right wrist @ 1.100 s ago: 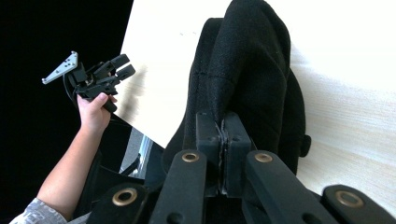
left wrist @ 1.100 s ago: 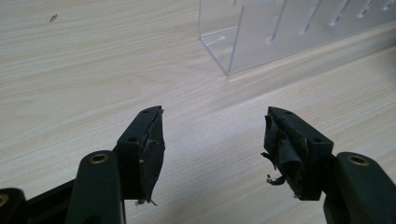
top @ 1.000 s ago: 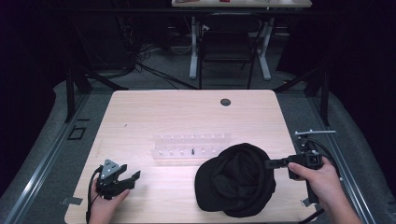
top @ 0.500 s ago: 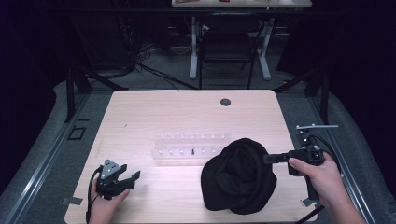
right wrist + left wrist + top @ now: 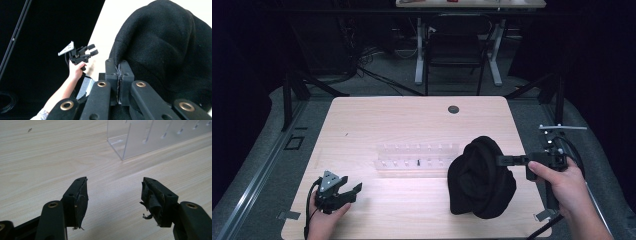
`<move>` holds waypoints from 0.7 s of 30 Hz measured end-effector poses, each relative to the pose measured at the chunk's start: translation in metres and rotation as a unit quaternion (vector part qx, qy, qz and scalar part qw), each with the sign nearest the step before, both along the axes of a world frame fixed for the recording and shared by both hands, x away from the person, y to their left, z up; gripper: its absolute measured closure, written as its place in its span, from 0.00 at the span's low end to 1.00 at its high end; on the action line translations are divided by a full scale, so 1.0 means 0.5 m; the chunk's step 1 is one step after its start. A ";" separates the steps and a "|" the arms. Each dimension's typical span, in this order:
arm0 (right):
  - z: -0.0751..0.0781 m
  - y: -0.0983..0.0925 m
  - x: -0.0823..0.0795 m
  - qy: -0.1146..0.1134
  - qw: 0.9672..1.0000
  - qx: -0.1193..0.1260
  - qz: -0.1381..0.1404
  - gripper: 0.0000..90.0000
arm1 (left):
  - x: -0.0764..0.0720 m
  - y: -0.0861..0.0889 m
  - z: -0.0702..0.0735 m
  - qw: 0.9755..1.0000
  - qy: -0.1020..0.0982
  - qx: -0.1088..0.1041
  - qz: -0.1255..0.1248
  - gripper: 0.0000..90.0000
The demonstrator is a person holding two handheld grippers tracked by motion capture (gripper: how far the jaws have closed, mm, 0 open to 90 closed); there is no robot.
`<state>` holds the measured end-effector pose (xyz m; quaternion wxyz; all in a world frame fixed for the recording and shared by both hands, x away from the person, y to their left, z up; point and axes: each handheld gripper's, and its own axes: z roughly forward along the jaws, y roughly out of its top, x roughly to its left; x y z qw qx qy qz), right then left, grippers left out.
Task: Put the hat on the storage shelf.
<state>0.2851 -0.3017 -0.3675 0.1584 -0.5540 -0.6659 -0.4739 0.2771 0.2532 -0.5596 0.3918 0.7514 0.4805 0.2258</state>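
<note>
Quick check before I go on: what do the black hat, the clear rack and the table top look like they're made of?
Black hat: woven cloth, matte, with a visible weave; it slumps in soft folds.
Clear rack: see-through hard plastic, probably acrylic, glossy with sharp edges.
Table: pale wood grain, smooth; the look leaves open whether it is laminate or real wood.
</note>
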 end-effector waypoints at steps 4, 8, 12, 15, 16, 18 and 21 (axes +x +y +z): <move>0.012 -0.010 0.003 -0.005 1.000 0.001 -0.012 0.98 | 0.001 0.001 0.000 1.000 0.001 -0.001 0.000 0.43; 0.020 -0.022 0.004 -0.010 1.000 0.013 -0.016 0.98 | 0.001 0.000 0.000 1.000 0.003 0.001 -0.001 0.43; 0.027 -0.030 0.003 -0.014 0.999 0.025 -0.020 0.98 | 0.001 0.000 -0.001 1.000 0.003 0.001 0.000 0.42; 0.036 -0.031 0.004 -0.019 0.999 0.024 -0.022 0.98 | 0.001 0.000 -0.001 1.000 0.003 0.001 0.001 0.42; 0.040 -0.030 0.004 -0.021 0.999 0.025 -0.024 0.98 | 0.000 0.000 -0.001 1.000 0.003 0.001 0.001 0.42; 0.048 -0.029 0.005 -0.024 0.999 0.025 -0.023 0.98 | 0.000 -0.001 -0.001 1.000 0.002 0.000 0.000 0.42; 0.056 -0.026 0.008 -0.027 0.999 0.022 -0.025 0.98 | 0.001 -0.001 -0.001 1.000 0.001 0.000 0.000 0.42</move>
